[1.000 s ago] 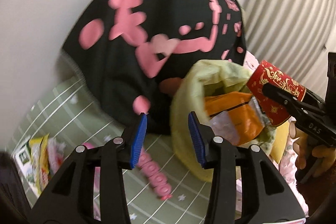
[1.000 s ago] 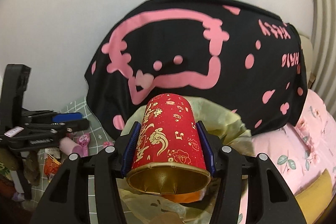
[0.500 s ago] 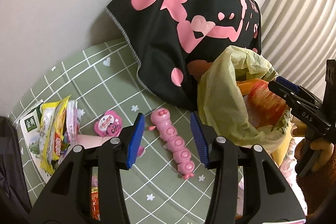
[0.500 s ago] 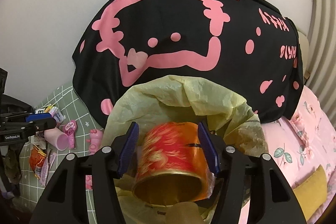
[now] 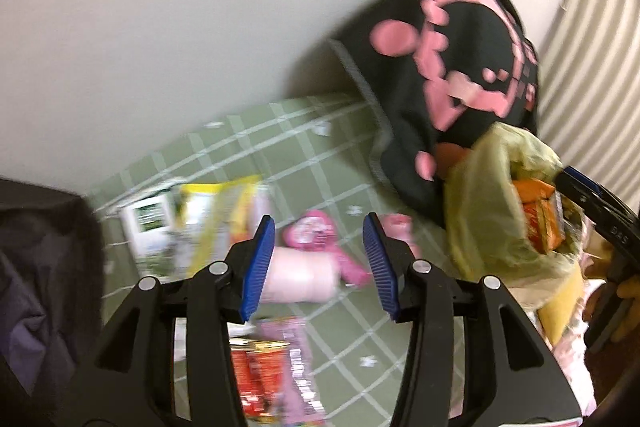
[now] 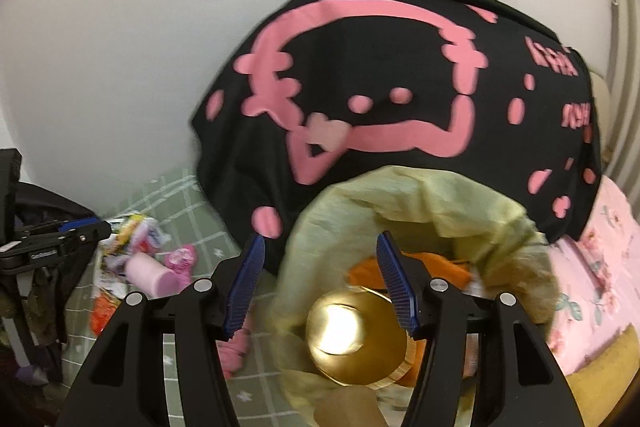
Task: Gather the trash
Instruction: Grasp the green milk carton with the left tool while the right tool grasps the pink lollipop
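Blue-padded fingers (image 5: 259, 267) of the left gripper (image 5: 318, 269) stand apart with nothing pressed between them, hanging over a green checked sheet (image 5: 280, 135). Beyond the gap in this left wrist view lies a pale pink cup (image 5: 300, 279) on its side, with a small pink toy (image 5: 314, 233) just behind it. Left of those sits a heap of snack wrappers (image 5: 200, 219), yellow and white and blurred, and close under the gripper a red packet (image 5: 256, 375) lies beside a pink one. A black cushion with pink print (image 5: 452, 67) leans on the wall, and a yellow-green trash bag (image 5: 496, 223) stands open against it with orange packets (image 5: 538, 219) inside. At the right edge the right gripper (image 5: 592, 199) reaches over the bag's mouth, a person's hand (image 5: 624, 307) behind it. From the right wrist, the right gripper (image 6: 320, 281) has its jaws spread wide and free of any load. A gold-lined paper cup (image 6: 354, 335) sits loose below them, inside the trash bag (image 6: 432, 199), its mouth facing the camera, resting on the orange packets (image 6: 440, 267). The black cushion (image 6: 400, 79) rises behind the bag, and pink floral bedding (image 6: 600, 259) lies to the right. Off to the left, the left gripper (image 6: 86, 227) points toward the pink cup (image 6: 150, 275) and wrappers (image 6: 132, 231) on the green sheet (image 6: 176, 195).
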Demonstrator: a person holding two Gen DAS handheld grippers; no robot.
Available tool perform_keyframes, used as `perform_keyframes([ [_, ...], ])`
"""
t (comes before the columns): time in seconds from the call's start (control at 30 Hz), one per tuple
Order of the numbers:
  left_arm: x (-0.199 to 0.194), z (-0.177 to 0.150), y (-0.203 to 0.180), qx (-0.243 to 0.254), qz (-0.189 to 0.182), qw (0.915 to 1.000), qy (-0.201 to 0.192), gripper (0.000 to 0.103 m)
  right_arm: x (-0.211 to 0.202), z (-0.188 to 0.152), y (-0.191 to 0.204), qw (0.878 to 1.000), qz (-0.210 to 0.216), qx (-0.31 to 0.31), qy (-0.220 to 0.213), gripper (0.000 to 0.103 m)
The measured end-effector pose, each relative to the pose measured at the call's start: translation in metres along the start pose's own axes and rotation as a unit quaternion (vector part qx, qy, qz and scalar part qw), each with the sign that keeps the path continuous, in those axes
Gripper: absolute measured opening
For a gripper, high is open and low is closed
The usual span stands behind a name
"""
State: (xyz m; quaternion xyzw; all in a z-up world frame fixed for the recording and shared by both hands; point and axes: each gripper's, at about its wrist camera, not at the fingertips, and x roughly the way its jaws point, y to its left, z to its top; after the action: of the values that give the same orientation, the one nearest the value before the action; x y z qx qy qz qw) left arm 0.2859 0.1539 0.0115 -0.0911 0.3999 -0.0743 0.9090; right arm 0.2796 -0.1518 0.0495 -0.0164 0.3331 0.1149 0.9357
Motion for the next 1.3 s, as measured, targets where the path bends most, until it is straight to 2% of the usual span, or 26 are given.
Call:
perform_keyframes([
  [0.27,-0.017,-0.02,0.077,-0.082,0.065,0.9945,-0.006,0.044,0.022,-0.005,0.054,0.998,0.054,-0.033,0.023,0.055],
  [0.53,-0.026,-0.043,0.11,-0.112,0.09,0.9897,0.005,0.044,0.051,-0.018,0.109,0.989,0.123,-0.056,0.062,0.055],
  [0.87,-0.031,-0.061,0.127,-0.127,0.102,0.9865,0.017,0.044,0.096,-0.044,0.145,0.981,0.129,-0.094,0.112,0.054],
  [1.0,-0.031,-0.064,0.13,-0.13,0.101,0.9862,0.019,0.044,0.115,-0.06,0.144,0.976,0.137,-0.111,0.132,0.039],
  [1.07,-0.03,-0.065,0.131,-0.132,0.098,0.9862,0.02,0.044,0.124,-0.065,0.143,0.974,0.136,-0.113,0.141,0.036],
  [1.3,-0.019,-0.063,0.131,-0.132,0.085,0.9872,0.028,0.044,0.15,-0.071,0.15,0.969,0.123,-0.153,0.152,0.036],
])
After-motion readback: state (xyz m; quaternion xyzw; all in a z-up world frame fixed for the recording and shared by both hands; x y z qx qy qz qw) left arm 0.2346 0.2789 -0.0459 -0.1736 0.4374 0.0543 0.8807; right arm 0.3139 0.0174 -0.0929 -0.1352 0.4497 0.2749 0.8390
